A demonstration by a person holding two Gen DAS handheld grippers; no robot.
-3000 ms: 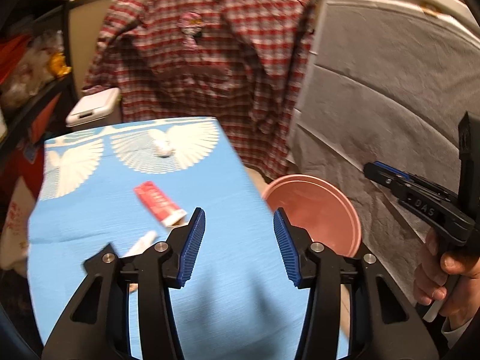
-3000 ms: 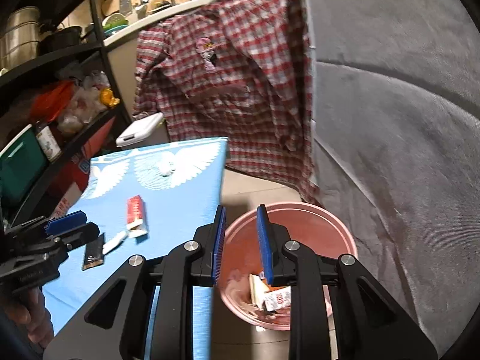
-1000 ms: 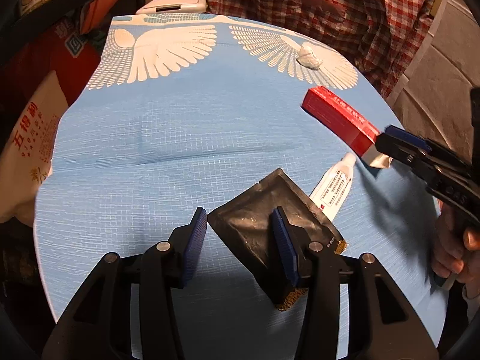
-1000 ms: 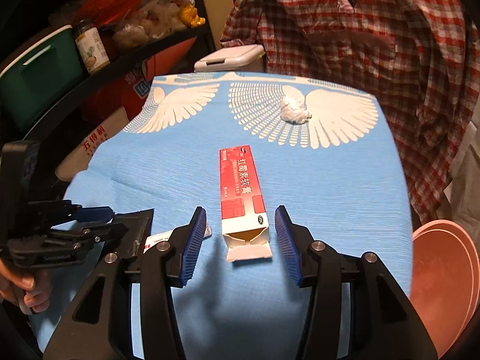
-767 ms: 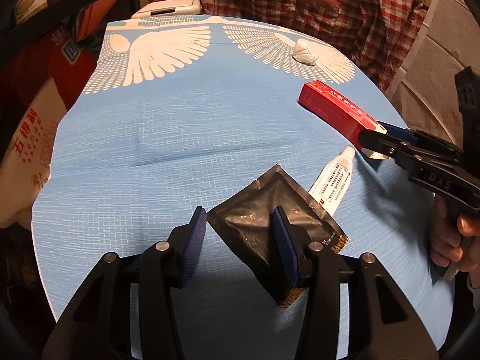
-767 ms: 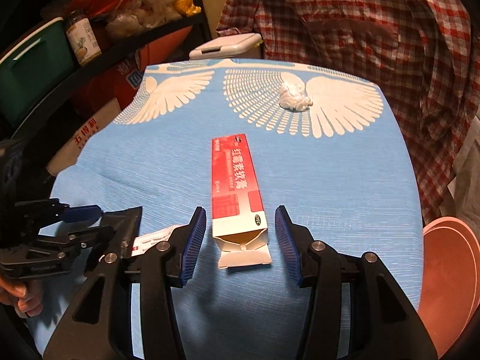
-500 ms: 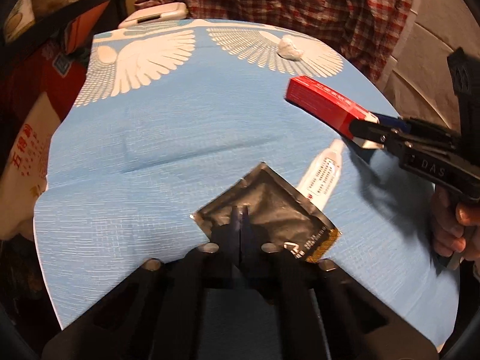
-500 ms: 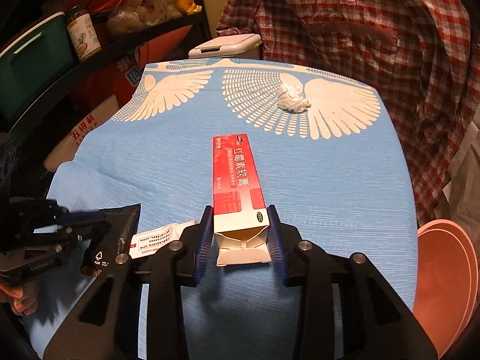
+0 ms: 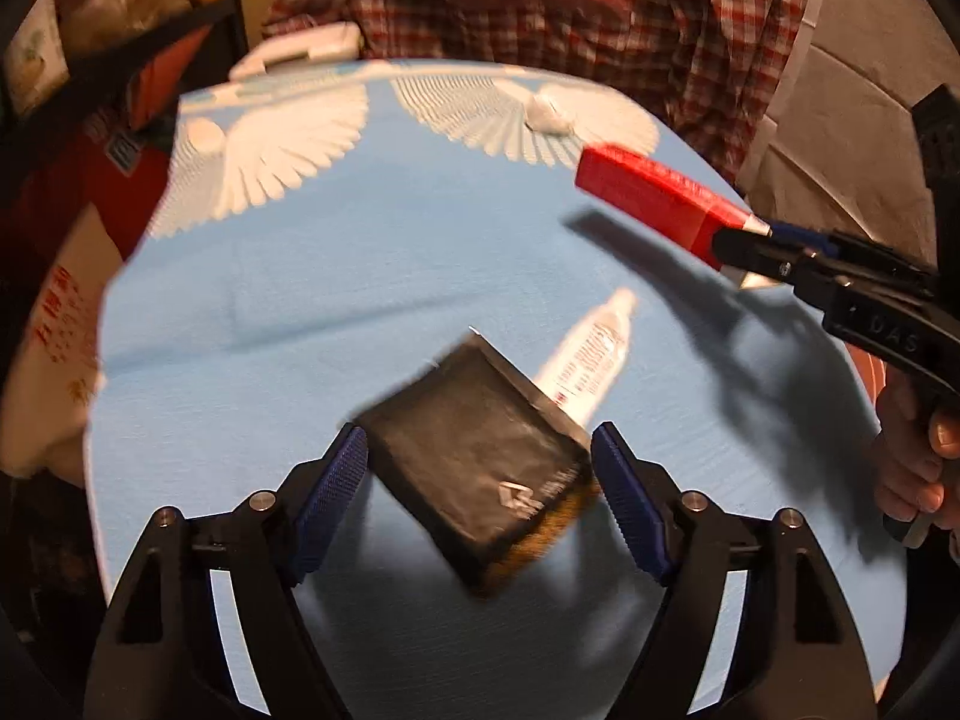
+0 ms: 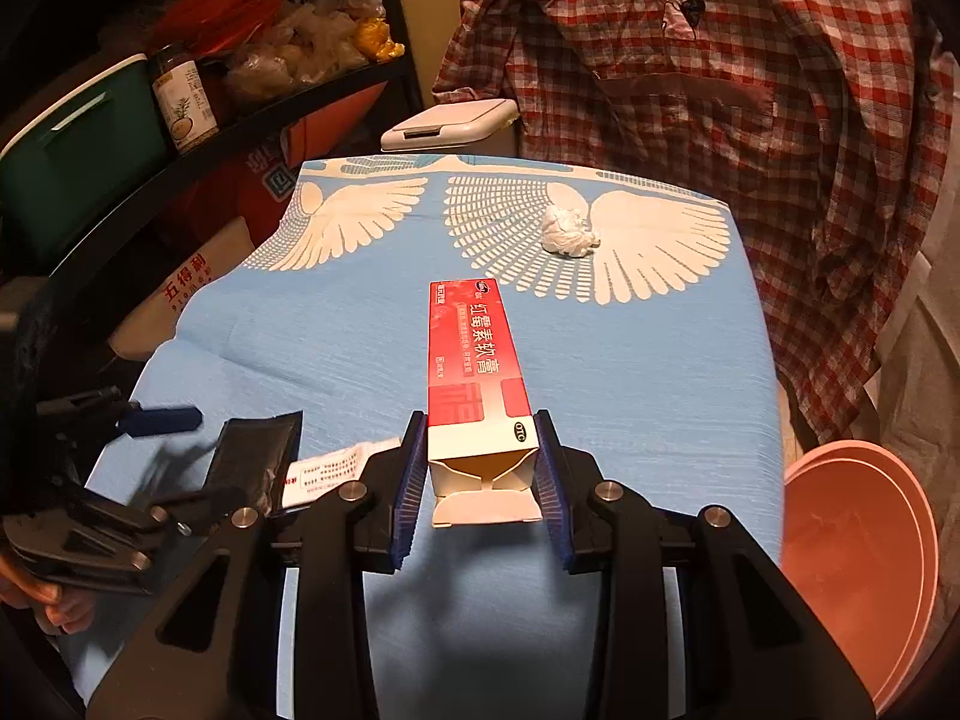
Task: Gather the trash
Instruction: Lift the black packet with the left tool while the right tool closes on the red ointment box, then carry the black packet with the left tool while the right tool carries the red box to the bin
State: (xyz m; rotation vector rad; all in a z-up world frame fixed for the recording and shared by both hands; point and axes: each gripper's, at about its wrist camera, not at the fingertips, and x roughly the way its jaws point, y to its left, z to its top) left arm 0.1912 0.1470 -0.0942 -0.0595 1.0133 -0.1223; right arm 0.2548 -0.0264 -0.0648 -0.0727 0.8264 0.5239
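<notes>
My right gripper is shut on the open end of a red ointment box and holds it above the blue cloth; the box also shows in the left wrist view. My left gripper is open, with a black foil packet lying blurred between its fingers. A white tube lies beside the packet, partly under it. A crumpled white tissue sits at the far side of the table.
The table has a blue cloth with white wings. A pink basin stands off the table's right edge. A plaid shirt hangs behind. Cluttered shelves and a white bin lid are at the back left.
My left gripper, shut on the black packet half a second ago, has opened wide and the packet lies loose. My right gripper has closed on the red box and lifted it.
</notes>
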